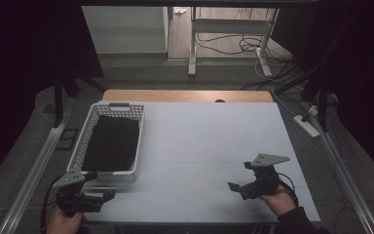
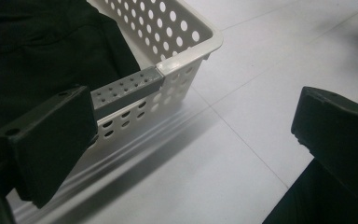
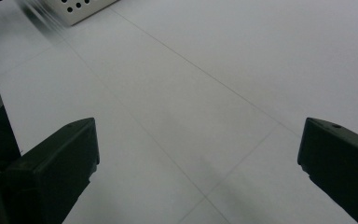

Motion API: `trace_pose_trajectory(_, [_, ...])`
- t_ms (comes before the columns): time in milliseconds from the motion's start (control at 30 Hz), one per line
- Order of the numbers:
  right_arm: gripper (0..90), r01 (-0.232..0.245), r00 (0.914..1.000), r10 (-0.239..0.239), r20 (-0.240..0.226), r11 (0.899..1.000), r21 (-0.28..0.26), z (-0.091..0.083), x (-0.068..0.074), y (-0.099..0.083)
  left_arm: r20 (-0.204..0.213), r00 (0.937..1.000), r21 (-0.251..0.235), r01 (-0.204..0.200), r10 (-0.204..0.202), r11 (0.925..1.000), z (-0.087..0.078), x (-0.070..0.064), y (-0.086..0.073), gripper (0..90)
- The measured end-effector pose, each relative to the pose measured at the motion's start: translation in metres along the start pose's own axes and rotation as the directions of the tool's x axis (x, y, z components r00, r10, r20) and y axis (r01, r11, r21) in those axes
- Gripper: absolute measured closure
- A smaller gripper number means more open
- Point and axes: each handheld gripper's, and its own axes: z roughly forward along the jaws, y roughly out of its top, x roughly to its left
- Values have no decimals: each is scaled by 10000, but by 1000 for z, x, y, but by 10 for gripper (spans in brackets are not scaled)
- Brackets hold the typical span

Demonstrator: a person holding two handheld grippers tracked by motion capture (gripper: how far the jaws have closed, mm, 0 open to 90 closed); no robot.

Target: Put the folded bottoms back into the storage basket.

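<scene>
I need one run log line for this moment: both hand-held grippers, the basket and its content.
left hand-held gripper: open, at basket near corner | right hand-held gripper: open, over bare table | black cloth: in basket

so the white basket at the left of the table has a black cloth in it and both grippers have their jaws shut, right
Not quite. The white basket at the left of the table does hold a black cloth, but both grippers have their jaws open. The left gripper view and the right gripper view each show a wide gap with nothing between the jaws.
</scene>
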Motion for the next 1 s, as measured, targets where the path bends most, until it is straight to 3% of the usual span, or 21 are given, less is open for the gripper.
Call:
trace_pose_trajectory(367, [0,-559,9976,567,401,9983,-189,-20,-6,-16,-3,10000,18,23,-23,10000,0,0,0,0])
trace_pose_trajectory(1000, [0,-913,9894,937,1110,9955,-268,-42,-10,-38,30,10000,66,-8,8,10000,1,0,0,0])
